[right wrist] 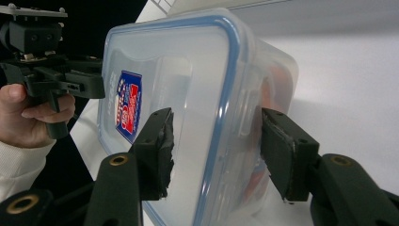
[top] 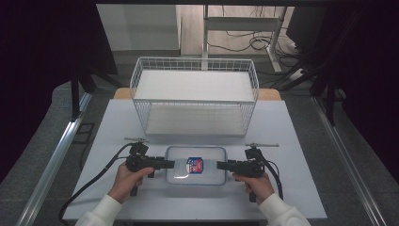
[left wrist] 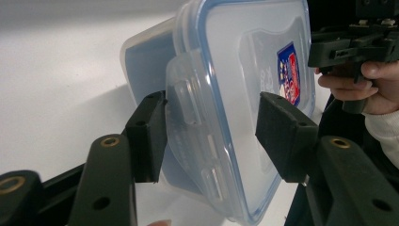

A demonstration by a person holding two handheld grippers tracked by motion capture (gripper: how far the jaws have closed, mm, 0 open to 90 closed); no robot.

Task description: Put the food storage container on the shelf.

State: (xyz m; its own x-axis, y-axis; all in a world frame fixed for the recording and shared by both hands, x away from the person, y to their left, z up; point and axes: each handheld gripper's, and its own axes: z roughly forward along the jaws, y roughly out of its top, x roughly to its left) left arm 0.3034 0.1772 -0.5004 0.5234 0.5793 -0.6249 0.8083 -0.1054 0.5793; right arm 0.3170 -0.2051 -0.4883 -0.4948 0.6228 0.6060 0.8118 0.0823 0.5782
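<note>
Lidded box (top: 195,165) between left tool (top: 170,163) and right tool (top: 220,165)

place: lab | cues: black curtains (top: 42,47); floor cables (top: 244,42); metal rails (top: 61,150)

Both forearms enter from the bottom edge, white sleeves, each hand wrapped around a tongs handle. Left tongs (top: 170,164) and right tongs (top: 220,165) lie about level, tips pointing inward toward each other. Each pair's jaws stand partly apart, straddling an edge without clearly pressing it.
</note>
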